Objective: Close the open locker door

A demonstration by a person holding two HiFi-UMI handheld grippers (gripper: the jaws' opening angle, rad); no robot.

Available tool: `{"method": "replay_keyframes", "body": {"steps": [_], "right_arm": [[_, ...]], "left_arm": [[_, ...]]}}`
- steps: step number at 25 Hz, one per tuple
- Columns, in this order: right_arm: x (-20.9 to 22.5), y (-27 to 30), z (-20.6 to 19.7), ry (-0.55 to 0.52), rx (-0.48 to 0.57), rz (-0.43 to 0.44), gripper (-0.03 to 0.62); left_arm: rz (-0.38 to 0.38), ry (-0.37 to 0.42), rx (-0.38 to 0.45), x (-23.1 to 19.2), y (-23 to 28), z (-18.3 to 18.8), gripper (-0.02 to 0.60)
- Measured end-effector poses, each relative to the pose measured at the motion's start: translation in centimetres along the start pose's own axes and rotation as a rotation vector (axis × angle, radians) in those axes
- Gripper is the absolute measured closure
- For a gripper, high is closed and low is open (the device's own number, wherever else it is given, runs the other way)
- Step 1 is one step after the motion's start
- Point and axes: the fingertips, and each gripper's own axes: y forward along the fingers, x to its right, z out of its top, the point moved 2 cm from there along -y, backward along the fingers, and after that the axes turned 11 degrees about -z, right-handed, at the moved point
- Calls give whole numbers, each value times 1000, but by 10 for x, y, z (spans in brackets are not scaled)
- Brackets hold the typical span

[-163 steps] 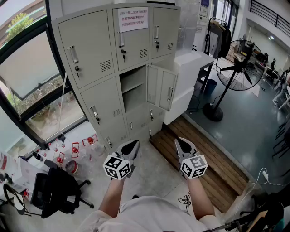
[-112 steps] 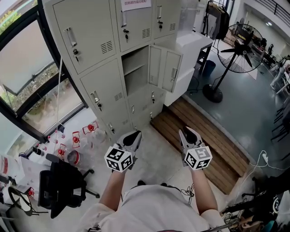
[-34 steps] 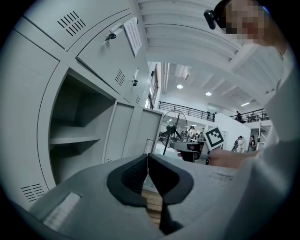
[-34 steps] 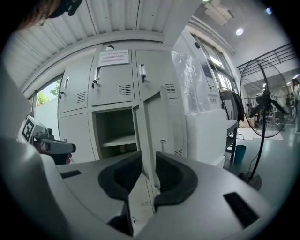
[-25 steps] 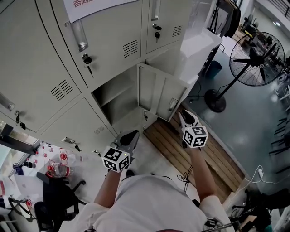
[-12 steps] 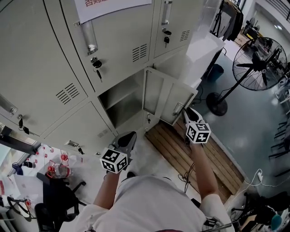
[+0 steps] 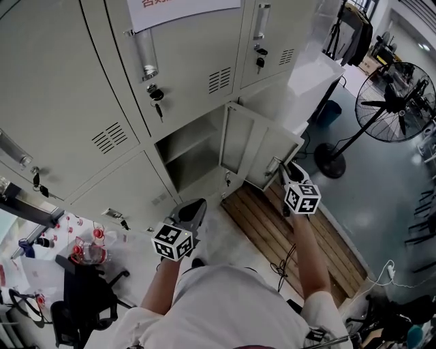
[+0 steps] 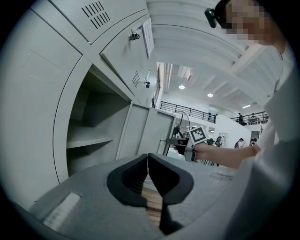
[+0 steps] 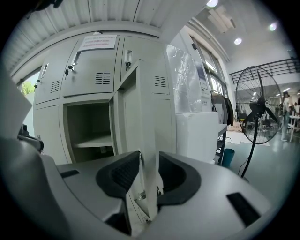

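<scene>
Head view: locker door (image 7: 255, 146) is standing ajar off the open compartment (image 7: 187, 146), its free edge meeting the right tool (image 7: 289, 170). Wooden decking (image 7: 272, 228) is lying below, with the floor fan (image 7: 398, 102) well apart.
Left gripper view: left tool (image 8: 148, 161) is hanging closed and empty.
Right gripper view: jaws have just been opening and are straddling the door's free edge.

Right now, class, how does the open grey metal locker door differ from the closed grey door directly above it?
The open grey metal locker door stands swung out, exposing its compartment's shelf; the closed grey door above sits flush. The closed door carries a white paper notice; the open one has none. Both are grey metal.
</scene>
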Motion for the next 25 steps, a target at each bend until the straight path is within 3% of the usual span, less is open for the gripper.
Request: {"method": "replay_keyframes", "body": {"steps": [25], "right_arm": [[-34, -29, -10, -45, -22, 77, 480]], "left_arm": [[21, -8, 17, 20, -24, -9, 565]]}}
